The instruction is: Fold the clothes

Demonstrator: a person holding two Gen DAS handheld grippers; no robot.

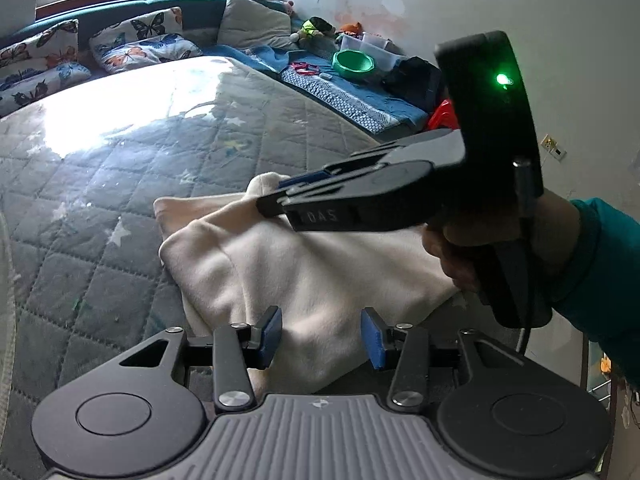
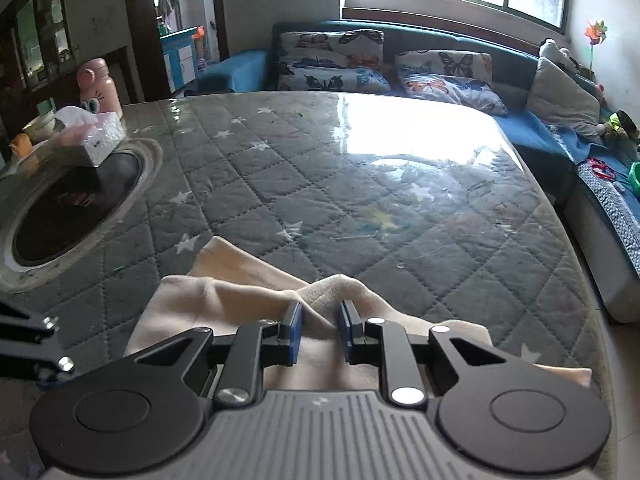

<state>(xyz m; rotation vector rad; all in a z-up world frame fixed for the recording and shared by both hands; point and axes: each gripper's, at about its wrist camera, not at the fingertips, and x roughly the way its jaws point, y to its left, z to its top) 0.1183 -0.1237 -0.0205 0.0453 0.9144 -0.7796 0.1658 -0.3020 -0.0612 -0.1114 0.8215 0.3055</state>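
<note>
Blue pads [image 1: 269, 334] of the left gripper [image 1: 321, 338] stand spread at the near edge of the cream cloth [image 1: 304, 276], one on each side of a low fold, neither pressing on it. That cloth lies bunched on the near part of the grey quilted table [image 1: 120, 184]. Further in, the right gripper [image 1: 274, 200] comes in from the right, held by a hand [image 1: 460, 248] in a teal sleeve [image 1: 600, 280]; its tips reach the far bunched end of the cloth. From the right wrist view, the right gripper [image 2: 320, 330] has its fingers [image 2: 294, 332] narrowly apart, a raised ridge of cloth [image 2: 240, 296] between them; whether the pads actually pinch it I cannot tell. At the table's far left sits a tissue box [image 2: 94, 136], and butterfly pillows [image 2: 332, 60] line the sofa beyond.
</note>
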